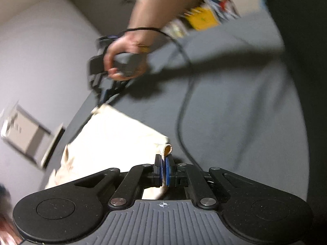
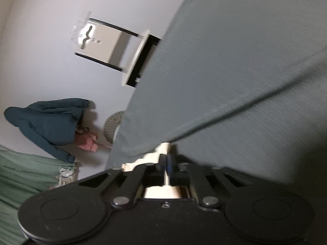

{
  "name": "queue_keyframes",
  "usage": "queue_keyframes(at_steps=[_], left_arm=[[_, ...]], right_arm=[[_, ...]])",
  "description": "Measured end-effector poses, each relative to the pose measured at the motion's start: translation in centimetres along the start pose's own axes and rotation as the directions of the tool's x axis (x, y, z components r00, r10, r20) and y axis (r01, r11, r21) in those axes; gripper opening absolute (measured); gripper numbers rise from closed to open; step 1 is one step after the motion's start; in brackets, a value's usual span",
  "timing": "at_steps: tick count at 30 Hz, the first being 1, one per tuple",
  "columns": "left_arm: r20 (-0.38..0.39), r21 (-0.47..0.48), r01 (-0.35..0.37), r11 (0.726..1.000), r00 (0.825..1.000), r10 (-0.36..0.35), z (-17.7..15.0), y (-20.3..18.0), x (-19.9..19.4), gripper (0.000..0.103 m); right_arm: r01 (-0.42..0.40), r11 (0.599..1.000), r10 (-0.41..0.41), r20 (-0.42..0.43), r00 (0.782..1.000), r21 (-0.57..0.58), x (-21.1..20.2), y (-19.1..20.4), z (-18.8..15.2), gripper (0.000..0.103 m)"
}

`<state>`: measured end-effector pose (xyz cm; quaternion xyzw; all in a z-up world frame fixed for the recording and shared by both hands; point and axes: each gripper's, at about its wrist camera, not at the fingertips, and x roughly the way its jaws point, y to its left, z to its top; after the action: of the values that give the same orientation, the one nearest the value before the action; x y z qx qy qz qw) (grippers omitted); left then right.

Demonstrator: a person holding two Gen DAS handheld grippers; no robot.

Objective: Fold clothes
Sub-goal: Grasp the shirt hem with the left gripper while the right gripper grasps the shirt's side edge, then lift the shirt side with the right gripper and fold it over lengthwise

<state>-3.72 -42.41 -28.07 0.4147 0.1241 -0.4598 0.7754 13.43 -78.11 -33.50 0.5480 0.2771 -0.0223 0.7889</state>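
Two tongs, left tongs and right tongs, clamped on cream cotton garment above grey bed cover. Mid-fold carry; next: lay edge flat, align, release.

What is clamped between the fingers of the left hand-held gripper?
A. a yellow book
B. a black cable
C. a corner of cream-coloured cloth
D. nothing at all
C: in the left wrist view, the left hand-held gripper has its blue-padded fingers closed on a corner of the cream cloth, which spreads away over the grey surface.
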Motion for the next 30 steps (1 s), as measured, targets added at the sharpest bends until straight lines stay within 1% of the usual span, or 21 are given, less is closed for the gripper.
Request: queue_keyframes(at_steps=[2,4,5,7,9,11,13,14,16,18,21,24,28,30], left_arm=[[0.034,-0.116,-0.014,0.993,0.999,0.018,-0.2,1.6,-0.8,0.003],[0.057,-0.232,-0.011,0.973,0.998,0.025,-0.5,3.4,-1.8,0.003],[0.066,-0.288,-0.007,0.958,0.997,0.027,-0.7,4.2,-2.3,0.003],[0.083,-0.395,0.003,0.919,0.996,0.032,-1.2,6.0,-3.3,0.003],[0.092,-0.469,0.006,0.883,0.995,0.042,-1.9,7.6,-4.6,0.003],[0.099,-0.551,0.010,0.834,0.994,0.053,-3.2,9.1,-5.9,0.003],[0.102,-0.641,0.009,0.767,0.992,0.074,-4.8,10.4,-7.1,0.003],[0.099,-0.684,0.000,0.729,0.991,0.093,-5.8,10.9,-7.8,0.003],[0.071,-0.753,-0.041,0.657,0.987,0.143,-7.7,12.0,-8.8,0.003],[0.034,-0.814,-0.078,0.575,0.983,0.181,-9.7,12.8,-10.0,0.003],[-0.020,-0.884,-0.118,0.453,0.977,0.215,-12.8,13.6,-11.5,0.003],[-0.070,-0.928,-0.148,0.341,0.970,0.232,-15.9,14.0,-12.4,0.003],[-0.117,-0.959,-0.172,0.227,0.965,0.235,-19.3,14.3,-12.2,0.003],[-0.141,-0.963,-0.190,0.190,0.959,0.247,-20.8,14.6,-12.4,0.003]], right_arm=[[-0.007,1.000,0.007,0.016,1.000,-0.030,-0.3,0.7,-0.1,0.002],[-0.006,0.999,0.007,0.019,1.000,-0.054,-0.5,1.8,-0.2,0.002],[-0.005,0.998,0.006,0.021,1.000,-0.066,-0.6,2.4,-0.2,0.002],[0.018,0.991,-0.017,0.012,1.000,-0.131,-0.5,4.5,-0.5,0.002],[0.033,0.982,-0.033,0.001,0.999,-0.185,0.0,7.0,-0.7,0.002],[0.031,0.976,-0.033,-0.004,0.999,-0.214,0.7,9.7,-1.1,0.002],[0.031,0.971,-0.032,-0.002,0.999,-0.237,1.6,12.1,-1.7,0.002],[0.031,0.968,-0.033,-0.001,0.999,-0.248,2.1,13.4,-2.0,0.002],[0.027,0.961,-0.031,-0.011,0.999,-0.275,3.5,16.0,-2.9,0.002],[0.019,0.953,-0.028,-0.025,0.999,-0.302,5.4,18.5,-4.1,0.002],[0.009,0.943,-0.027,-0.049,0.998,-0.332,8.6,21.9,-6.0,0.002],[0.003,0.935,-0.030,-0.070,0.997,-0.354,12.1,24.5,-8.2,0.002],[0.001,0.926,-0.049,-0.119,0.992,-0.377,16.5,26.7,-11.5,0.002],[0.009,0.916,-0.069,-0.135,0.988,-0.402,18.6,27.5,-13.2,0.002]])
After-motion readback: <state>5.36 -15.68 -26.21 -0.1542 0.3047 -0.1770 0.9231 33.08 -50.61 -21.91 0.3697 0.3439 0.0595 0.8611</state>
